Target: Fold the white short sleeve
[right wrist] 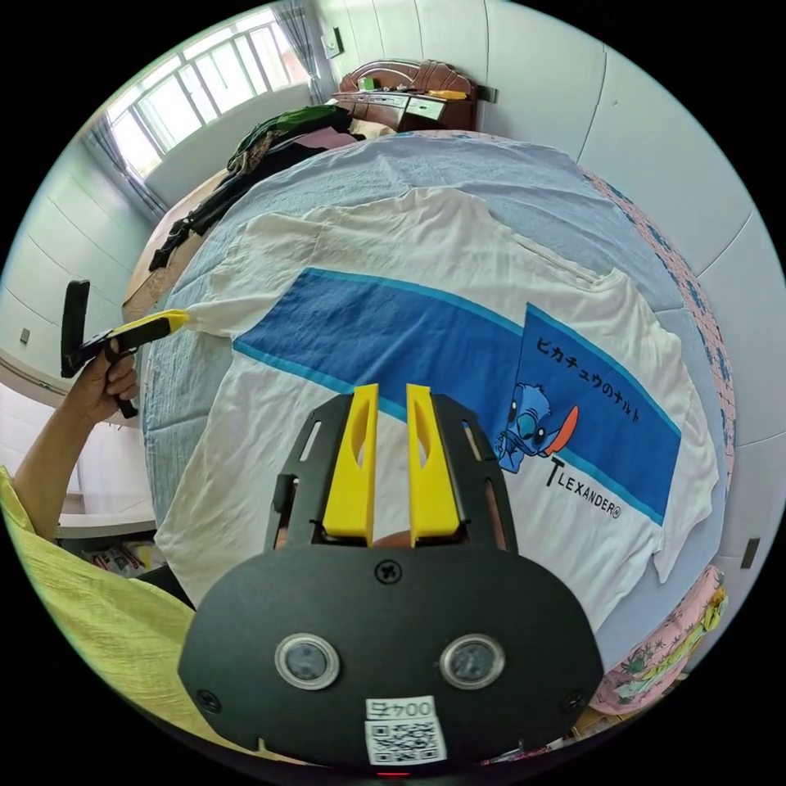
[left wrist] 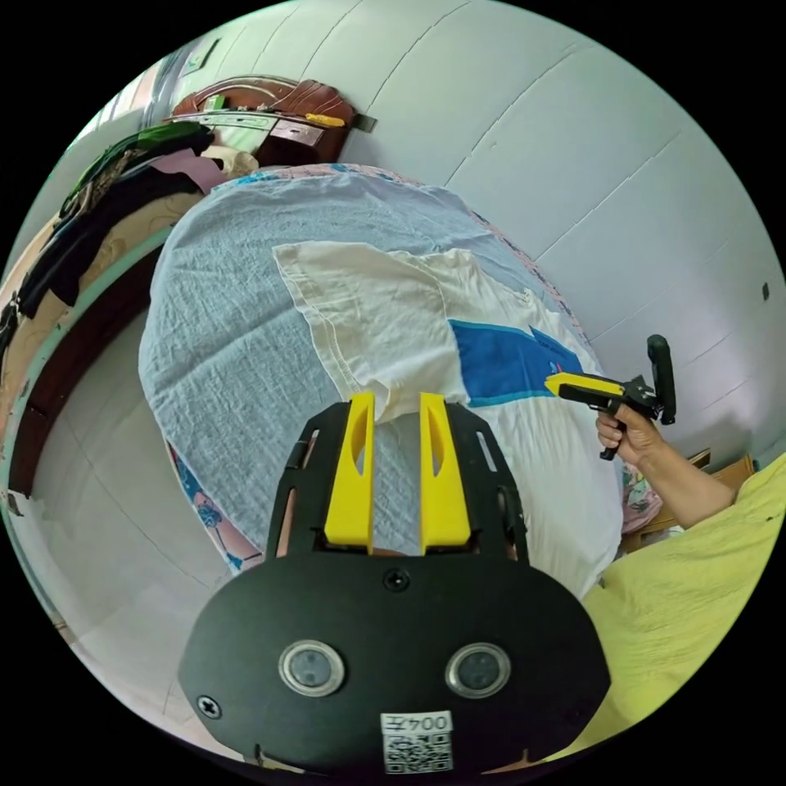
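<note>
Now the white short sleeve shirt (right wrist: 458, 270) lies spread front-up across a bed covered with a pale blue sheet (right wrist: 524, 164), its blue band and printed figure facing up.

From the left gripper view, the left gripper (left wrist: 397, 401) has its two yellow jaws standing a small way apart, and a bunched bit of a sleeve of the shirt (left wrist: 385, 327) sits in the gap at their tips. From the right gripper view, that same gripper (right wrist: 182, 317) meets the end of the sleeve at the shirt's edge, with the cloth drawn out to a point toward it; whether both jaws press on the cloth cannot be told.

The right gripper (right wrist: 391, 391) hovers over the blue band with its jaws a narrow gap apart and nothing between them. In the left gripper view it (left wrist: 553, 381) is held in a hand (left wrist: 626, 430) at the far side of the shirt, its tip at the blue band.

Dark clothes (right wrist: 270, 135) are piled on the neighbouring surface beyond the bed.
</note>
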Demonstrator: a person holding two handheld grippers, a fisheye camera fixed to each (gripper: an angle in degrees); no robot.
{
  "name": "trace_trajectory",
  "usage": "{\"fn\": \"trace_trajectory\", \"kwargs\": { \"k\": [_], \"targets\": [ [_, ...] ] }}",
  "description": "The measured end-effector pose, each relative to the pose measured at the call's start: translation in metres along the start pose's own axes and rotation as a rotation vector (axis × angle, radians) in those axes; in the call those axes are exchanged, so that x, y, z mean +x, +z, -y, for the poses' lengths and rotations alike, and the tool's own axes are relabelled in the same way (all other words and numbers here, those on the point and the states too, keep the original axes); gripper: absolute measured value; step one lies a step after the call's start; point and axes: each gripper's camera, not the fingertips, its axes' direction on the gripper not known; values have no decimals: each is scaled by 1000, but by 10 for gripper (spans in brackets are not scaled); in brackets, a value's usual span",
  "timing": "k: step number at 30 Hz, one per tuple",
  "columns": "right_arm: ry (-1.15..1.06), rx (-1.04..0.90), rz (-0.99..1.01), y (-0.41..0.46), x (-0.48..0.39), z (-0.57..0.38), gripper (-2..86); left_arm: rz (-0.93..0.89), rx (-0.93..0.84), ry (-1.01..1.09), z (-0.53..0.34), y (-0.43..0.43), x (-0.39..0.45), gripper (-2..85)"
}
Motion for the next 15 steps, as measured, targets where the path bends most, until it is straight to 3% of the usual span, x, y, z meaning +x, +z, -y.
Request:
{"fn": "trace_trajectory", "kwargs": {
  "k": [6, 9, 15],
  "targets": [
    [-20, 7, -5, 14, -6, 2, 61, -73, 6, -30, 28, -19, 11, 23],
    [-39, 15, -16, 20, -7, 1, 56, 7, 9, -19, 26, -40, 34, 17],
    [-39, -14, 11, 45, 1, 0, 63, 0, -57, -123, 8, -5, 39, 21]
  ]
}}
